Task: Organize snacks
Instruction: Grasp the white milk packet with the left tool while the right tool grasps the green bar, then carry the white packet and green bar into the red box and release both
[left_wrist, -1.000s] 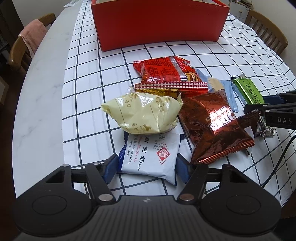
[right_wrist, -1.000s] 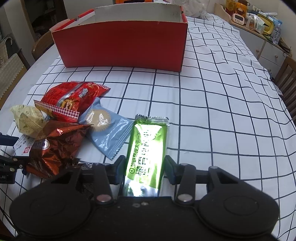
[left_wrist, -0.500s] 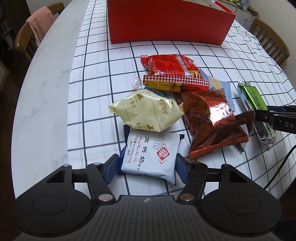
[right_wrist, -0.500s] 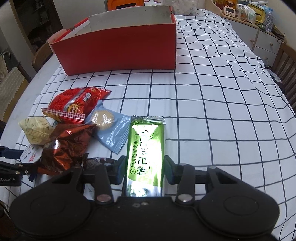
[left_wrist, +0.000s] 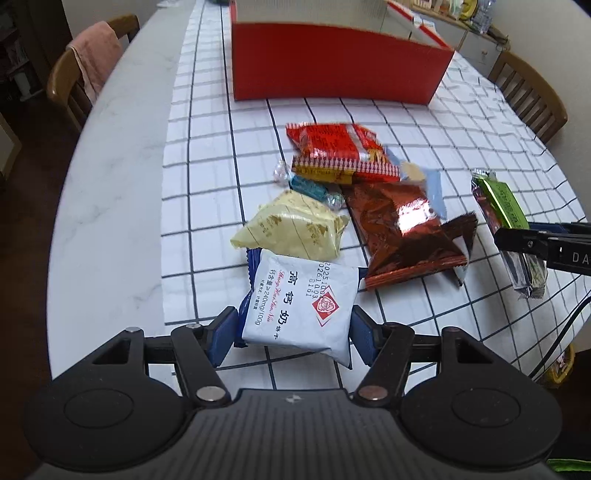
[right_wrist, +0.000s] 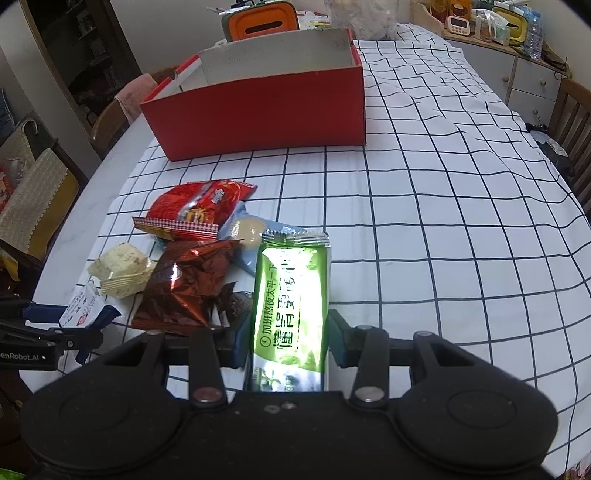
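Note:
My left gripper (left_wrist: 293, 328) is shut on a white snack packet (left_wrist: 299, 299) with red print, lifted off the checked cloth. The right gripper (right_wrist: 288, 339) is shut on a long green bar packet (right_wrist: 291, 306), also raised; it shows at the right of the left wrist view as the green bar packet (left_wrist: 504, 206). On the cloth lie a pale yellow packet (left_wrist: 295, 230), a shiny brown bag (left_wrist: 402, 236), a red snack bag (left_wrist: 336, 151), a light blue packet (right_wrist: 255, 236) and a teal wrapped candy (left_wrist: 310, 186). The open red box (right_wrist: 266, 110) stands farther back.
Wooden chairs (left_wrist: 532, 96) stand around the table; one chair (left_wrist: 88, 74) carries a pink cloth. The bare marble tabletop (left_wrist: 110, 184) runs left of the cloth. An orange container (right_wrist: 262, 22) sits behind the box, and cupboards with bottles (right_wrist: 517, 55) stand at the far right.
Both grippers have risen and pulled back with their packets. The white packet has come out from under the yellow one, and the green bar is off the cloth. The box looks farther away.

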